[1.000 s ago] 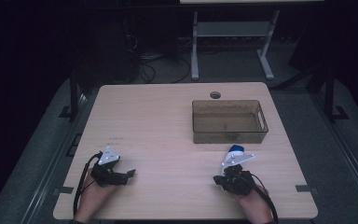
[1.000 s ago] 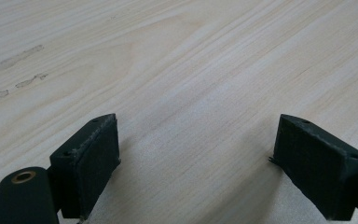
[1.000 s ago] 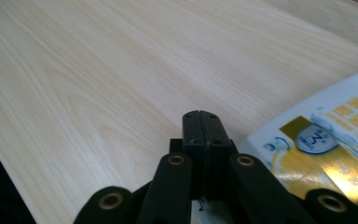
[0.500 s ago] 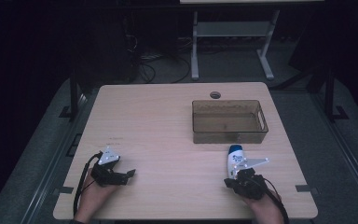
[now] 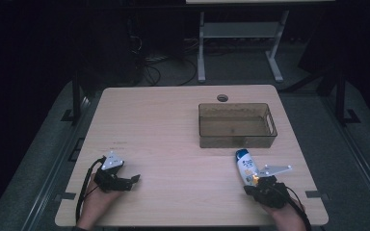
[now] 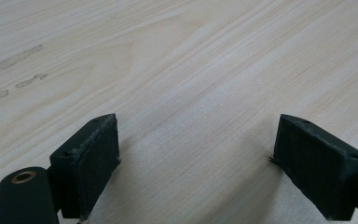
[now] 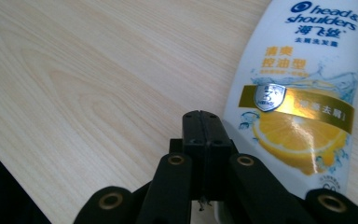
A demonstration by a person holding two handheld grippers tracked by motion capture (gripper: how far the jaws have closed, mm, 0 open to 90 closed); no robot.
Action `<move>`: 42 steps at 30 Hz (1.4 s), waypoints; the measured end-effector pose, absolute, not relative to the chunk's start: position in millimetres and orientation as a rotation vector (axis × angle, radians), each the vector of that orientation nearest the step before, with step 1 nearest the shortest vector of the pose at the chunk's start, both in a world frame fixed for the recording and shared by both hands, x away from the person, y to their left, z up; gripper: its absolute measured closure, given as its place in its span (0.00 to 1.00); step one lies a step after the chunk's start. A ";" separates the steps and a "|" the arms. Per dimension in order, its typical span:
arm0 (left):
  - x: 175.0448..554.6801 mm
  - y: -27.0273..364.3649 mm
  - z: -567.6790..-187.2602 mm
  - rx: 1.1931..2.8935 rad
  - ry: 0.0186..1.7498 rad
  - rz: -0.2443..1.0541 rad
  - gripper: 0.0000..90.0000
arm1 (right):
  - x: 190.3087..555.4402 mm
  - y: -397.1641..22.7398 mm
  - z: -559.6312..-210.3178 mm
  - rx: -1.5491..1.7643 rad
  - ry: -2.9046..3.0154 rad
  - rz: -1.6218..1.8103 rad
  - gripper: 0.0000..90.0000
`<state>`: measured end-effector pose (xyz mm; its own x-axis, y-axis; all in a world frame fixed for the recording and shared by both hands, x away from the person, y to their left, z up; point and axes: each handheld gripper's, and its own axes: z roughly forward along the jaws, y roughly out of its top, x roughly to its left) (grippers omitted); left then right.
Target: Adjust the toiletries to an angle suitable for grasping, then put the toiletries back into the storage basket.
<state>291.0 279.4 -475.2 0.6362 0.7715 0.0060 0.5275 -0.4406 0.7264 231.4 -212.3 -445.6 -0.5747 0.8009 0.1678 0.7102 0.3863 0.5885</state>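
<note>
A white shampoo bottle [image 5: 244,167] with a blue cap and a lemon label lies flat on the wooden table [image 5: 173,125], just in front of the bin. In the right gripper view the shampoo bottle [image 7: 303,93] lies right of my right gripper [image 7: 204,126], whose jaws are pressed together with nothing between them. From above, the right gripper [image 5: 256,185] sits at the bottle's near end, by the table's front right. My left gripper [image 5: 131,182] rests at the front left. In its own view the left gripper [image 6: 196,154] stands open over bare wood.
A clear brownish bin [image 5: 236,141] stands at the back right of the table, with nothing visible inside. A round cable hole [image 5: 222,97] lies behind it. Dark floor and a desk frame [image 5: 201,48] are beyond the table's far edge.
My right hand has slid to the right along the front of the table, uncovering more of the bottle, which has stayed in place. The left hand has not moved.
</note>
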 end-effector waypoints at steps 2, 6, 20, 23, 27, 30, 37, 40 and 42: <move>291.0 279.4 -475.2 2.147 1.009 0.442 0.14 | 231.5 -214.1 -445.8 1.364 2.492 0.946 1.00; 291.0 279.4 -475.1 2.147 1.008 0.442 0.14 | 231.4 -220.1 -446.1 1.357 2.497 0.913 0.98; 291.2 279.5 -475.2 2.148 1.007 0.441 0.14 | 236.0 -220.1 -439.6 1.344 2.515 0.987 0.89; 291.3 279.6 -475.2 2.148 1.006 0.441 0.14 | 239.3 -218.6 -436.6 1.341 2.507 1.011 0.86; 291.3 279.6 -475.2 2.148 1.005 0.441 0.14 | 245.3 -215.3 -434.4 1.321 2.510 1.020 0.80; 291.3 279.5 -475.2 2.148 1.006 0.441 0.14 | 248.7 -212.1 -434.3 1.317 2.518 1.018 0.76; 291.3 279.3 -475.3 2.145 1.007 0.442 0.14 | 264.0 -203.3 -427.9 1.290 2.517 1.013 0.53; 291.3 279.3 -475.3 2.144 1.007 0.441 0.14 | 269.5 -201.9 -425.1 1.291 2.508 1.004 0.48; 291.3 279.6 -475.2 2.150 1.005 0.442 0.14 | 272.8 -201.0 -423.4 1.288 2.505 1.002 0.46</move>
<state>291.3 279.6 -475.2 0.6388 0.7693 0.0079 0.5257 -0.4440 0.7256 272.8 -201.0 -423.4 -0.6195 0.7685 0.1603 0.6670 0.4076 0.6237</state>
